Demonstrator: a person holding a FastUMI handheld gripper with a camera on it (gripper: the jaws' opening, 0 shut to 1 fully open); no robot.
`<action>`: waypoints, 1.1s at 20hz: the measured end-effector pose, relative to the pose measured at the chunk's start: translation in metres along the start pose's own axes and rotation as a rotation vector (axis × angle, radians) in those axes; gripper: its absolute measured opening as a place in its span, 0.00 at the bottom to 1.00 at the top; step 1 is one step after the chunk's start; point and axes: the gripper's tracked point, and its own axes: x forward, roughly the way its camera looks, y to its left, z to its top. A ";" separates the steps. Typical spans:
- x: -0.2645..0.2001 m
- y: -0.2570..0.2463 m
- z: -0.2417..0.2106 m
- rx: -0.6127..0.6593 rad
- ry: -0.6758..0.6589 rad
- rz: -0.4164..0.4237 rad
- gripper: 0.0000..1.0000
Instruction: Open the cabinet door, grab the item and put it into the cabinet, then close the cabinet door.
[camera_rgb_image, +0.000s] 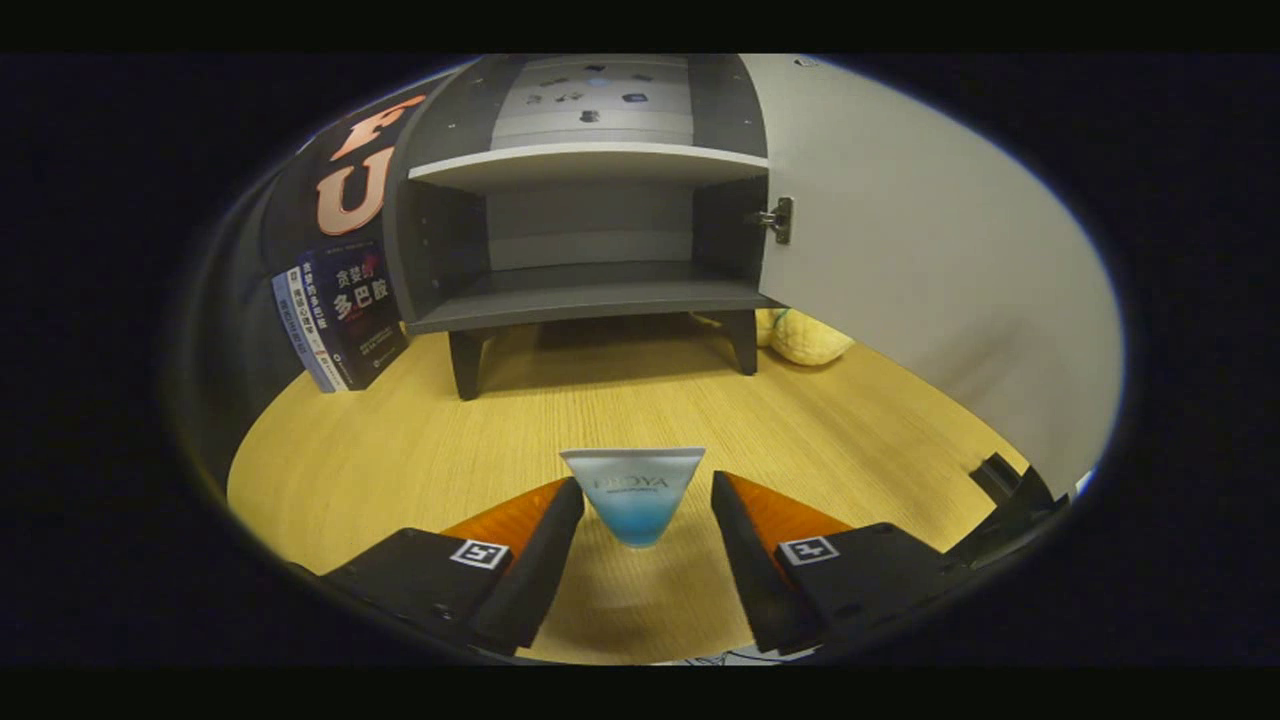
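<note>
While the gripper (646, 510) stands open around the tube (634, 492) — untouched — the cabinet (590, 230) half-hides a yellow toy (808, 338).

One cabinet (590, 200), dark grey, one door (930, 260) swung open, one metal hinge (778, 220) on it. Two shelf levels inside cabinet. Two cabinet legs visible. One cosmetic tube (634, 492), blue fading to white, standing cap down between fingers. One gripper (645, 525); two fingers, spread apart, neither touching tube; two square markers, one per finger. Books (335, 318) leaning left of cabinet: at least three, exact count unclear. One yellow plush toy (808, 337) behind cabinet's right leg. One wooden table (400, 450).
</note>
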 end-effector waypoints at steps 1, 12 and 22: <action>0.000 0.003 -0.001 0.005 0.009 0.015 0.74; -0.044 0.002 0.066 -0.001 0.006 0.004 0.56; -0.101 0.025 0.237 -0.034 -0.147 0.055 0.55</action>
